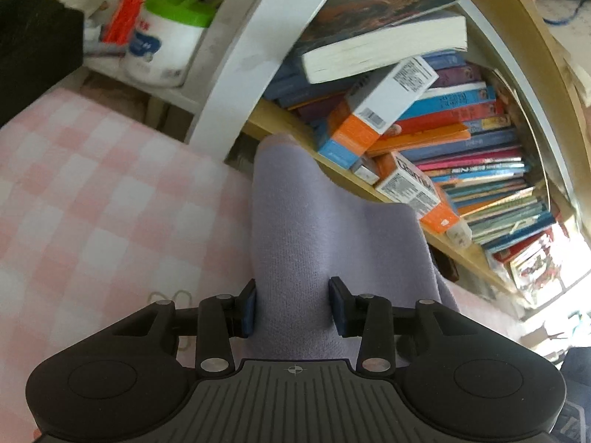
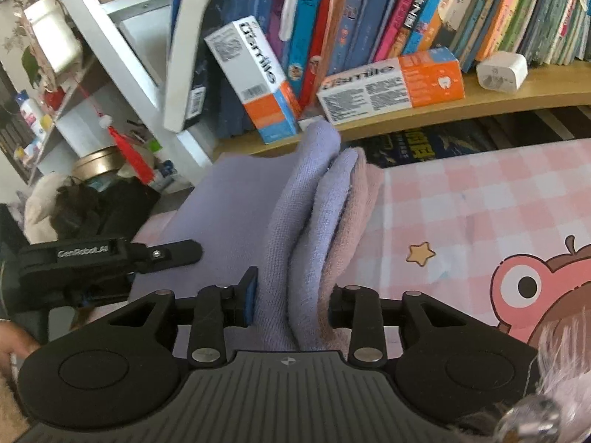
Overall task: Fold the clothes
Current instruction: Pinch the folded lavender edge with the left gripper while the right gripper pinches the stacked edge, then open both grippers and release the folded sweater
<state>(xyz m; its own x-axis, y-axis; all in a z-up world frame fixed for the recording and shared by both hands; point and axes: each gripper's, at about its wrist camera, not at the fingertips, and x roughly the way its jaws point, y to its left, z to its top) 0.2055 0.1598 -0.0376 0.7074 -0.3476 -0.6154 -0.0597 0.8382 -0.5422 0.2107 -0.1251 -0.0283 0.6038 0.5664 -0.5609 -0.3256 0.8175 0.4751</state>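
Both the left gripper (image 1: pixel 291 304) and right gripper (image 2: pixel 291 304) clamp the lilac cloth (image 1: pixel 295 221) – a bunched fold may slip free – spoiling the crease

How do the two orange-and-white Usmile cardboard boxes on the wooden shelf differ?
In the right wrist view, the left Usmile box stands tilted, leaning against the books; the right Usmile box lies flat on its long side on the wooden shelf. The left one shows a blue end. Both share white-and-orange print.
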